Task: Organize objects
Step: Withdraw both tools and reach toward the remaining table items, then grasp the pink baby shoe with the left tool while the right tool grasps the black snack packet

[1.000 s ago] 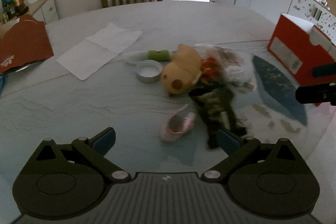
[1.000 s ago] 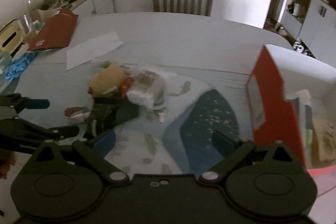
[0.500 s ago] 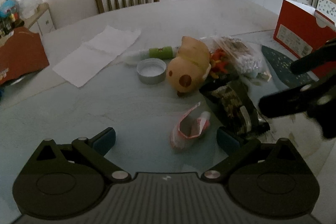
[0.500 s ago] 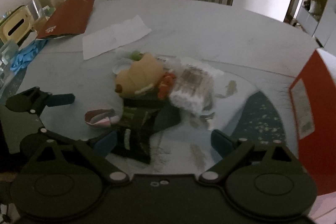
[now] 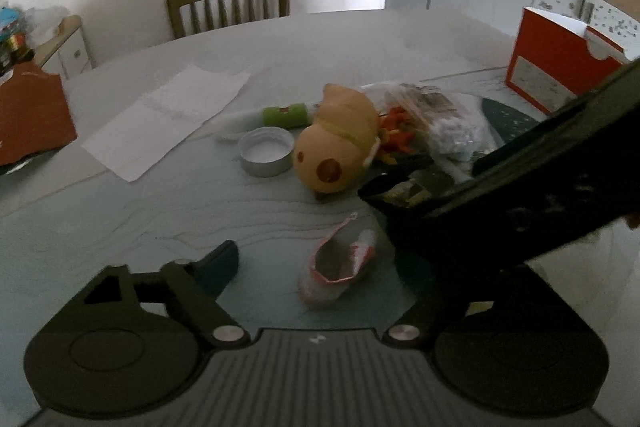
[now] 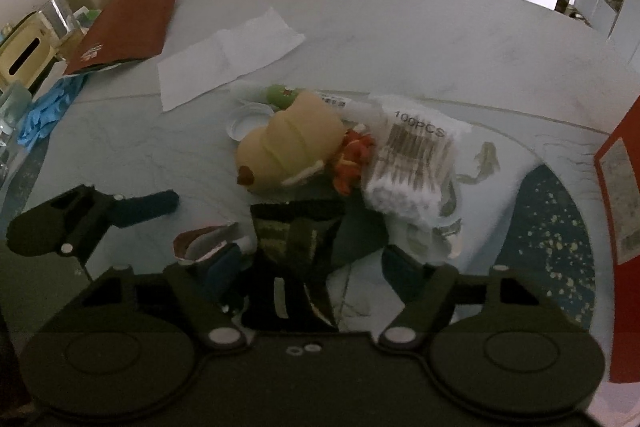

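A pile lies mid-table: a tan plush toy (image 5: 338,143) (image 6: 290,143), a bag of cotton swabs (image 6: 412,163), an orange item (image 6: 354,157), a white jar lid (image 5: 266,151), a green-labelled tube (image 5: 284,115) and a dark snack packet (image 6: 296,243). A torn pink wrapper (image 5: 340,269) (image 6: 204,241) lies nearest. My left gripper (image 5: 320,267) is open around the pink wrapper, above the table. My right gripper (image 6: 312,263) is open, its fingers either side of the dark packet; its body crosses the left wrist view (image 5: 520,187).
A red open box (image 5: 560,75) stands at the table's right. White paper (image 5: 168,119) lies at the back left, with a red-brown bag (image 6: 124,23) and blue gloves (image 6: 48,111) at the left edge. A wooden chair (image 5: 228,3) stands behind the table.
My right gripper has moved left and down over the dark packet, now filling the right of the left wrist view. My left gripper has come closer to the pink wrapper.
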### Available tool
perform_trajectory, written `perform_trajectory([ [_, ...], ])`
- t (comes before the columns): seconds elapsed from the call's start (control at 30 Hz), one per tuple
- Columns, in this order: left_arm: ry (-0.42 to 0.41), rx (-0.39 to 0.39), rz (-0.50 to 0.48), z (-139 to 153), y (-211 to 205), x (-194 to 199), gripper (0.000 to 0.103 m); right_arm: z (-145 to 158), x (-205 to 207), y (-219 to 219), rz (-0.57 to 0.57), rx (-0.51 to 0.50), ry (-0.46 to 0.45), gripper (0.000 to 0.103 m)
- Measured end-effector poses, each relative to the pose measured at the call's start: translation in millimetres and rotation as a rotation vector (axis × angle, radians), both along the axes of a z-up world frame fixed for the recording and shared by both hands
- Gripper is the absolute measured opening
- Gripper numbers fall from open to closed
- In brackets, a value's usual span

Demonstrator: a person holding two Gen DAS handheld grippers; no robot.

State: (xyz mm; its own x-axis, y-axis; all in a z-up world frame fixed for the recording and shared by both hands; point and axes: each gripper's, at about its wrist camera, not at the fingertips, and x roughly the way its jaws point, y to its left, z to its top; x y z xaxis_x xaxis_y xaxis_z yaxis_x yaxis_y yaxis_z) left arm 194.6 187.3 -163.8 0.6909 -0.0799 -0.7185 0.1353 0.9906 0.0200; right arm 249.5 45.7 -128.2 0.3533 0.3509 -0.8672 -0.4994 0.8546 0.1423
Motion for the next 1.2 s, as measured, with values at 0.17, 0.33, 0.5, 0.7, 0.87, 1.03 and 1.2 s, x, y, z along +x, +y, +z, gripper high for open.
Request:
perform_trajectory([
  [0.17, -0.007, 0.0, -0.025, 2, -6, -2, 0.064, 0, 3, -1, 0.004, 0.025, 0.025, 0.065],
  [0.33, -0.002, 0.003, -0.067, 5, -14, -3, 0.042, 2, 4, -3, 0.007, 0.054, 0.05, 0.05],
  [0.5, 0.011, 0.007, -0.078, 7, -20, -4, 0.033, 4, 3, -6, -0.001, 0.064, 0.055, 0.037],
  [0.7, 0.038, -0.003, -0.053, 10, -21, -6, 0.031, 5, 2, -19, -0.038, 0.076, 0.067, 0.033],
  [0.87, 0.068, -0.035, -0.038, 14, -22, -12, 0.031, 12, -6, -39, -0.076, 0.093, 0.072, 0.033],
  [1.03, 0.096, -0.062, -0.025, 17, -28, -20, 0.031, 22, -17, -63, -0.11, 0.1, 0.077, 0.032],
  [1.2, 0.124, -0.11, -0.009, 26, -36, -28, 0.031, 35, -27, -88, -0.143, 0.11, 0.075, 0.032],
])
